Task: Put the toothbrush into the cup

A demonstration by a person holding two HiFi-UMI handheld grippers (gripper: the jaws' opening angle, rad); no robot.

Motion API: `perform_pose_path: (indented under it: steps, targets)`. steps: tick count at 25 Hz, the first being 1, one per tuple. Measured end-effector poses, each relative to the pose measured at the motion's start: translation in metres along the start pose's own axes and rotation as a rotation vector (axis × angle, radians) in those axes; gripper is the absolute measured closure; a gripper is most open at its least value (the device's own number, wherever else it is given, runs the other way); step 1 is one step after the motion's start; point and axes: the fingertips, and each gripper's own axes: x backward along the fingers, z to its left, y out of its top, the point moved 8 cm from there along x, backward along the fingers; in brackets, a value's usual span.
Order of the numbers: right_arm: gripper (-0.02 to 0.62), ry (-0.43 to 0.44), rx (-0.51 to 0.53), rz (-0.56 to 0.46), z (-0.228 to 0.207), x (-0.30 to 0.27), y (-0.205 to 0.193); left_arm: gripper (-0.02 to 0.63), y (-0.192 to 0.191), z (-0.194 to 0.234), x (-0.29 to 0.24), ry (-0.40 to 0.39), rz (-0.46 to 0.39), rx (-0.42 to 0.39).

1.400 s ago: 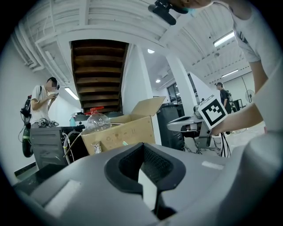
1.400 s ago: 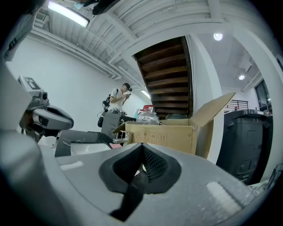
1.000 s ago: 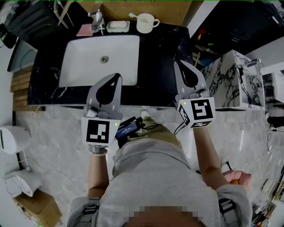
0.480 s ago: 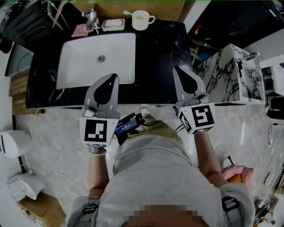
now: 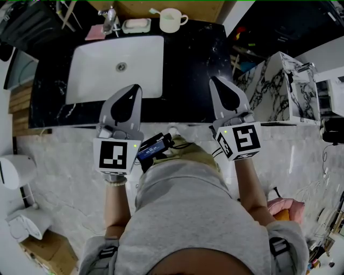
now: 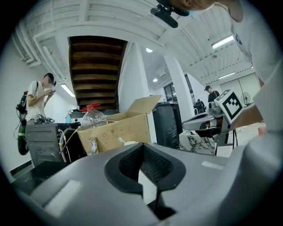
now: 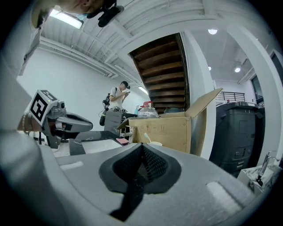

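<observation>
A white cup stands at the back edge of the black counter, right of the sink. A toothbrush sticks out of the cup, leaning left; it also shows as the toothbrush above the cup in the right gripper view. My left gripper hovers over the front right corner of the white basin, shut and holding nothing. My right gripper hangs over the counter's right part, also shut and holding nothing. Both are well short of the cup.
A faucet, a soap dish and a pink pad line the back of the sink. A marble-patterned cabinet stands to the right. A cardboard box sits behind the counter. A person stands far off.
The sink and cup have slid up and left in the head view. Both grippers stay shut, keeping nearly the same place.
</observation>
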Motion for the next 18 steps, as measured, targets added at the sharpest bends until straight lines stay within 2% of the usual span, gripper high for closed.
perform_pose_path:
  steps: [18]
  targets:
    - [0.603,0.011,0.013,-0.002,0.0005,-0.0033,0.0030,0.595,0.0025,-0.0007,-0.0050,-0.008,-0.003,0.000]
